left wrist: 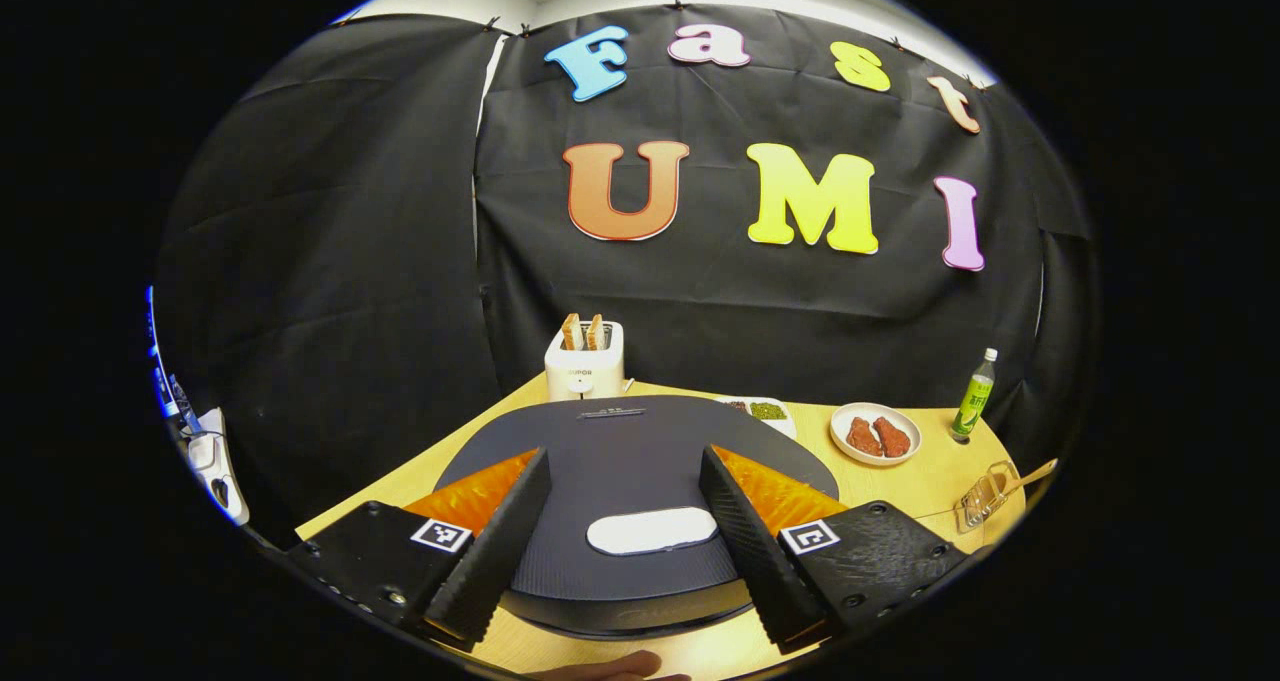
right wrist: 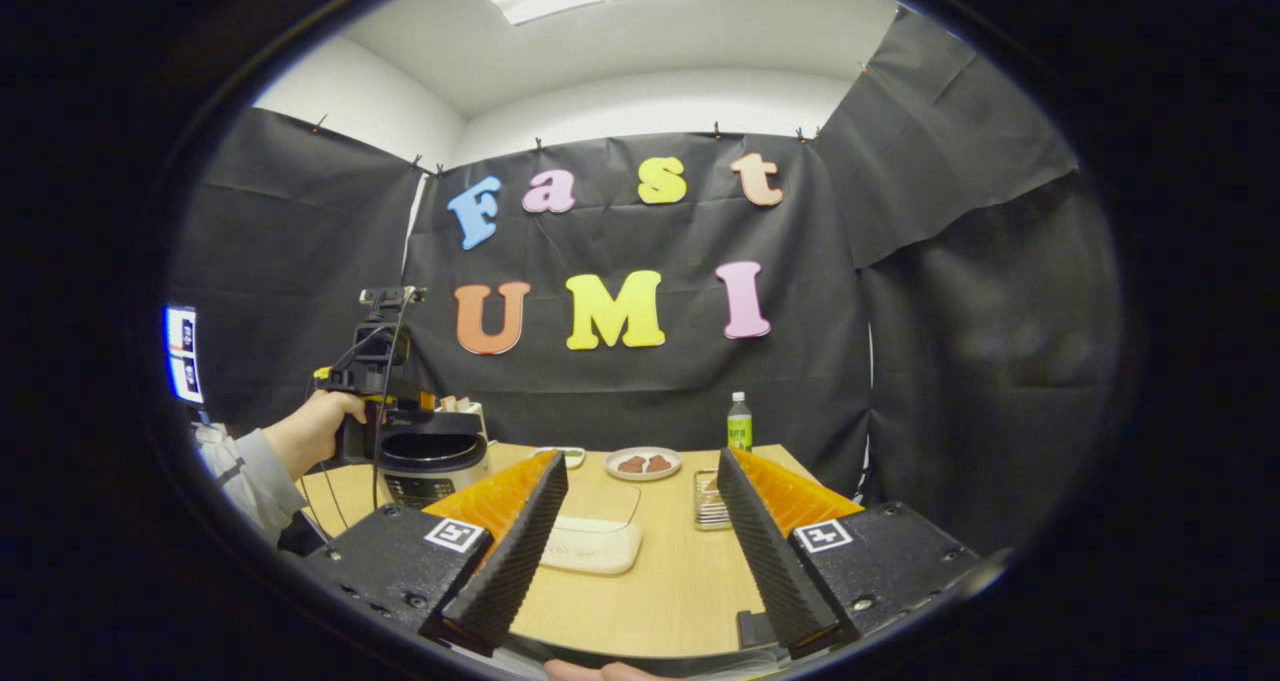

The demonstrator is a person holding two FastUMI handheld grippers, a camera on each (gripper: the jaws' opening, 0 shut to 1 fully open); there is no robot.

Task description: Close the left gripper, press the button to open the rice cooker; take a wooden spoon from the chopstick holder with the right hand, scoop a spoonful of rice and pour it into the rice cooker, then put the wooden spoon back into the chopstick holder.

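The rice cooker's dark lid lies shut just below my left gripper, which is open. A white oval button on the lid sits between the two fingers. The chopstick holder stands at the table's right edge with a wooden spoon sticking out. In the right gripper view my right gripper is open and holds nothing. Beyond it lie a clear box of rice and the chopstick holder. At the left stands the rice cooker, with a hand holding the left gripper over it.
A white toaster with bread stands behind the cooker. A small dish, a plate of meat and a green bottle line the back of the wooden table. The same plate and bottle appear beyond my right gripper.
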